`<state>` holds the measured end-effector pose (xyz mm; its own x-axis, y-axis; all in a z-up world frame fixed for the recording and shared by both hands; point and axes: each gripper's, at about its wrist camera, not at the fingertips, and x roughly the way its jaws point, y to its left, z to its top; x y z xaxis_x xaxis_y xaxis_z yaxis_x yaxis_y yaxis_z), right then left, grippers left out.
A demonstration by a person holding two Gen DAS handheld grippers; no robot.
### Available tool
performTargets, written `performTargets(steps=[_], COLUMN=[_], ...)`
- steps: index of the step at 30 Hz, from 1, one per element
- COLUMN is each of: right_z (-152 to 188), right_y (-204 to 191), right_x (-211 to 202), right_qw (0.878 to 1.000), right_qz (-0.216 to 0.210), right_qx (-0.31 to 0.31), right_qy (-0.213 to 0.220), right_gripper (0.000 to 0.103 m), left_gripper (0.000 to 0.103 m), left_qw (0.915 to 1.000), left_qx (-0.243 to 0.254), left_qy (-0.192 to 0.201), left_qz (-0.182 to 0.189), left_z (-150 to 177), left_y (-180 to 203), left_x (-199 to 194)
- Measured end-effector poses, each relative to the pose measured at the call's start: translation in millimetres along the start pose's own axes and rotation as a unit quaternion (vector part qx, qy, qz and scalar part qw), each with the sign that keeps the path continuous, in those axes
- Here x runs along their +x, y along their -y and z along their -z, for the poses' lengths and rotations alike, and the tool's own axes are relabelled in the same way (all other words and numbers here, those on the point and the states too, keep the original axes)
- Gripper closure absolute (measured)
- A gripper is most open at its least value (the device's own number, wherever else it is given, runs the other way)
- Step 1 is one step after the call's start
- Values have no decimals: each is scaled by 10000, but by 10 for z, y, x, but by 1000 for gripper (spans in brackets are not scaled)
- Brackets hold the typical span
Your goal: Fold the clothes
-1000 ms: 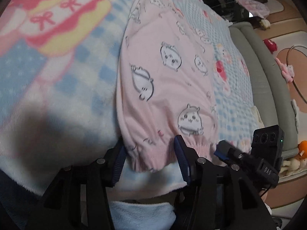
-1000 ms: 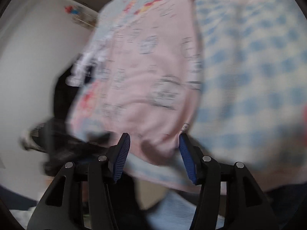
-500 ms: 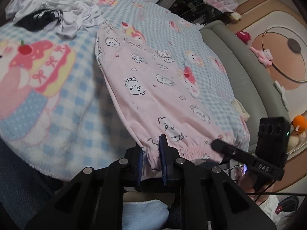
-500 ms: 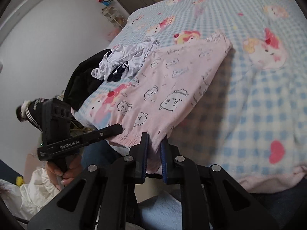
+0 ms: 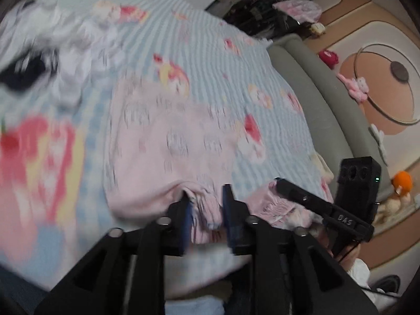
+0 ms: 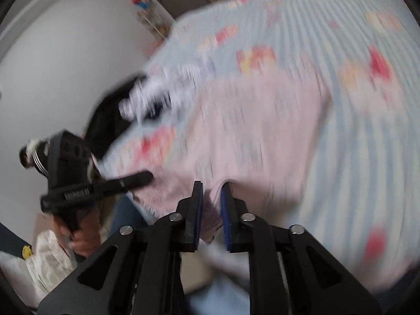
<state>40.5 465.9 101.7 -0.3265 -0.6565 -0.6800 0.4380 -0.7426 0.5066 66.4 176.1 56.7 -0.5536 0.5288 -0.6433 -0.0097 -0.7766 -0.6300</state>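
Pink pyjama trousers (image 5: 170, 144) with cartoon prints lie lengthwise on the blue checked blanket (image 5: 197, 39). My left gripper (image 5: 207, 197) grips the near cuff, bunched and raised off the bed; its jaws are opening, and cloth still fills the gap between the pads. In the right wrist view, my right gripper (image 6: 212, 191) pinches the other corner of the trousers (image 6: 262, 131). Its jaws are opening slightly, with the hem pressed between them. Both views are blurred by motion.
A heap of white and black clothes (image 5: 52, 52) lies at the far left of the bed, also in the right wrist view (image 6: 147, 99). A grey padded bed edge (image 5: 315, 92) runs along the right, with a rug and toys (image 5: 380, 78) on the floor beyond.
Both grippers closed on the near cuff, then rose with it. The near end of the trousers now hangs lifted off the blanket, and the left jaws stand a little wider than half a second ago.
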Motion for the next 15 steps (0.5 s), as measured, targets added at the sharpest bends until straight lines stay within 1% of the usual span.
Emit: performTargets(steps=[1,2,3,4,5,6,7,8,9,10,12,13,15], right_z=[-175,-309,-393,-467,-483,-424,-352,-278,-181,-124,-30,-23,-26], right_y=[38,71,99,125,127,148,175,214,265,294,339,360,399], right_x=[38,79,135,195,251,296,339,382,450,523,668,720,816], right_qw=[9997,9988,9974,9952,9938,9938,9939,9941,9942,9936,9919,9910,9893], right_qz=[156,352,621,904,1055,1054,1026,981,898,891,917,985,1147], right_qx=[6,3,-61,-137,-211,-302,-396,-449,-485,-496,-506,-488,-442], right_qy=[184,328,356,360,280,158,30,-118,-350,-490,-722,-757,-792], right_gripper=[76,71,71,71,70,70,64,56,54,52,50,49,43], left_gripper=[48,48,48,48,48,48,48,48,48,49,50,50,48], left_qw=[9997,9986,9975,9977,9978,9978,9974,9964,9953,9943,9938,9932,9898], left_qx=[36,70,132,201,270,361,486,599,712,800,899,963,1126], left_qy=[99,183,231,219,207,170,89,12,-66,-126,-144,-156,-269], left_qz=[-205,-500,-655,-613,-571,-532,-534,-595,-656,-691,-637,-642,-831], left_z=[-174,-294,-347,-342,-338,-313,-257,-208,-159,-123,-138,-159,-207], left_y=[-14,-55,-98,-149,-200,-250,-297,-339,-381,-414,-415,-399,-336], left_x=[37,63,75,78,81,95,137,192,247,298,379,429,569])
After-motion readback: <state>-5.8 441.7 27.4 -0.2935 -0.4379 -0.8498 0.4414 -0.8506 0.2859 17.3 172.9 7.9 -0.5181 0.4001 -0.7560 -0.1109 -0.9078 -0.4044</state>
